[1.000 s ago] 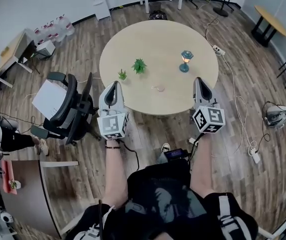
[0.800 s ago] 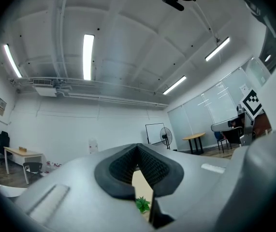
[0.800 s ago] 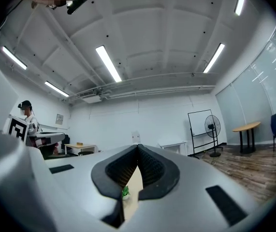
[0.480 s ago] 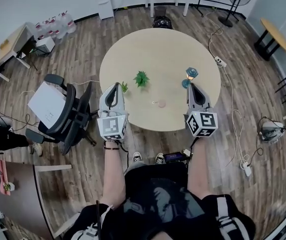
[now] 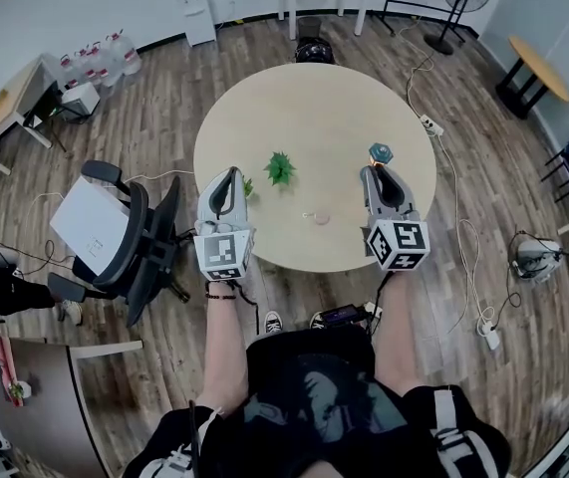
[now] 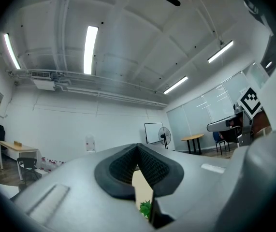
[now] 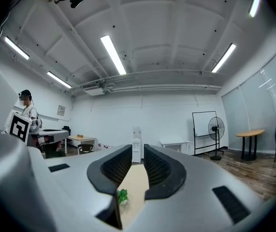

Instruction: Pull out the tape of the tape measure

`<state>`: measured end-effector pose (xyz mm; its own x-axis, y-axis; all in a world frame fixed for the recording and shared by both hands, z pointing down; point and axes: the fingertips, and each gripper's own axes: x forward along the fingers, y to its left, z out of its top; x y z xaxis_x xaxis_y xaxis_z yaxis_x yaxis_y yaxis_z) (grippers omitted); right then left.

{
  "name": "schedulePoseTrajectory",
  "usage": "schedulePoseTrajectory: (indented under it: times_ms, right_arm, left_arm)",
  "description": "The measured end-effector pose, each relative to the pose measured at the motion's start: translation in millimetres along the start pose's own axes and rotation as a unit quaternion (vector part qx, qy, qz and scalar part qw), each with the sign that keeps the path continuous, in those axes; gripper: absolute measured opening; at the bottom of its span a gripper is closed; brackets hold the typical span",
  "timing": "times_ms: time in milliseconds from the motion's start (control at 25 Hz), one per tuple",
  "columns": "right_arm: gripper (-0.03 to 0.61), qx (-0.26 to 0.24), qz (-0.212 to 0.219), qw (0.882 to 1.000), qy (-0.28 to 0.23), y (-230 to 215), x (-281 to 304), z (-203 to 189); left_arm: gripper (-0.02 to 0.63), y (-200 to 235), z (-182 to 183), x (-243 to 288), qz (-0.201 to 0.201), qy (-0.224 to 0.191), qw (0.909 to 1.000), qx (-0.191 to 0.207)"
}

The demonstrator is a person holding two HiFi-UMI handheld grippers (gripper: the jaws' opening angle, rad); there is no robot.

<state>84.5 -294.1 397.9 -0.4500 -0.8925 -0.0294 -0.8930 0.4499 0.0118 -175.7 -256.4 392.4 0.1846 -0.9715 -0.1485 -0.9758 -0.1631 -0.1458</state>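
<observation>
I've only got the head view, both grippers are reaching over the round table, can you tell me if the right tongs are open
Observer: In the right gripper view the right tongs stand apart. They have just been opening, and nothing is between them.
Operator: And the left ones?
Observer: In the left gripper view the left tongs are shut, with the pads meeting at the tips and nothing held.
Operator: What shows through the right gap?
Observer: Only a strip of the table and a small green plant.
</observation>
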Motion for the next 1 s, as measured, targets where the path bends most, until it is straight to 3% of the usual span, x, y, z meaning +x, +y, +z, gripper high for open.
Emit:
schedulePoseTrajectory:
  times_ms: [280, 480, 640, 840, 1000]
  right_arm:
    - [0.273, -0.004, 0.032, 0.999, 0.007, 4, 12, -5]
    - [0.268, -0.008, 0.043, 0.999, 0.033, 3, 30, -20]
    - [0.262, -0.008, 0.06, 0.993, 0.103, 7, 48, -69]
    - [0.255, 0.005, 0.094, 0.969, 0.228, 22, 62, -167]
    - [0.255, -0.007, 0.132, 0.931, 0.34, 37, 59, -255]
  left_arm:
    - [0.002, -5, -5, 6, -0.001, 0.005, 1.0, 0.002]
    - [0.002, -5, -9, 14, -0.001, 0.008, 0.9999, 0.008]
    - [0.002, 0, -15, 18, 0.006, 0.013, 0.9999, 0.007]
    - [0.002, 9, -19, 22, 0.013, 0.015, 0.9998, 0.008]
    - [0.002, 16, -23, 26, 0.019, 0.018, 0.9996, 0.01]
